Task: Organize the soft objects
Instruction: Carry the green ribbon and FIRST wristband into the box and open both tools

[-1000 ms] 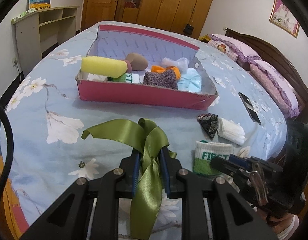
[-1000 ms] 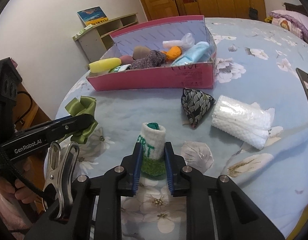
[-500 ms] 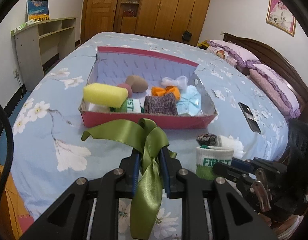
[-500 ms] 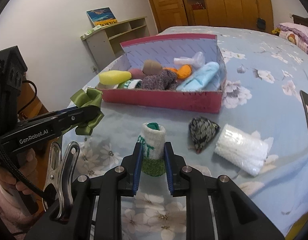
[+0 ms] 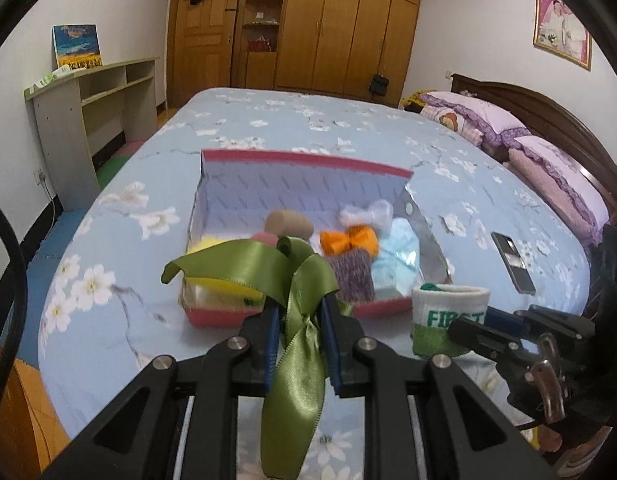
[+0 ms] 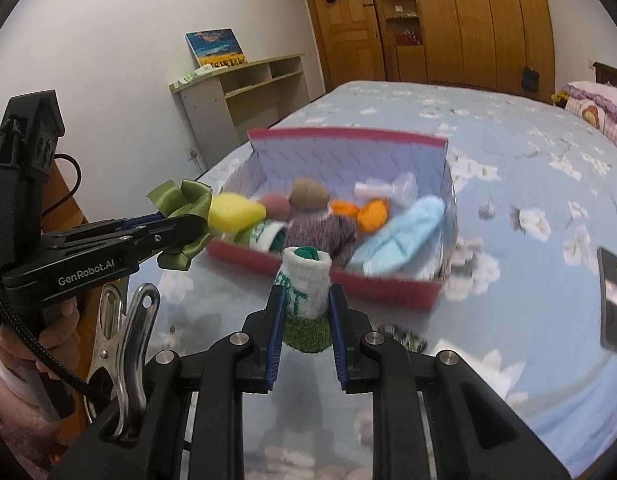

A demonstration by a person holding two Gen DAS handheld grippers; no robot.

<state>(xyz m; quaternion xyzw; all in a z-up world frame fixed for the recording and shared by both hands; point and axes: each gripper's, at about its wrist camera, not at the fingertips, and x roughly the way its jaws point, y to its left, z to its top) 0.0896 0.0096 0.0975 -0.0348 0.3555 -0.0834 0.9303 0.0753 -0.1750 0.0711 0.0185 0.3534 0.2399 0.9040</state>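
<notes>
- the left tongs (image 5: 298, 324) pinch a green ribbon bow (image 5: 292, 276)
- the right tongs (image 6: 304, 316) squeeze a rolled white and green sock (image 6: 306, 300)
- both are up over the bed (image 5: 348, 128), near the pink box (image 5: 308, 160) of soft things

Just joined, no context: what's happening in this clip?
A person is tidying soft items on a bed into a pink box. The left gripper is shut on a green satin ribbon bow; the right gripper is shut on a rolled white-and-green sock. Both are held above the bedspread in front of the box, which already holds a yellow sponge, an orange bow and other soft pieces.
</notes>
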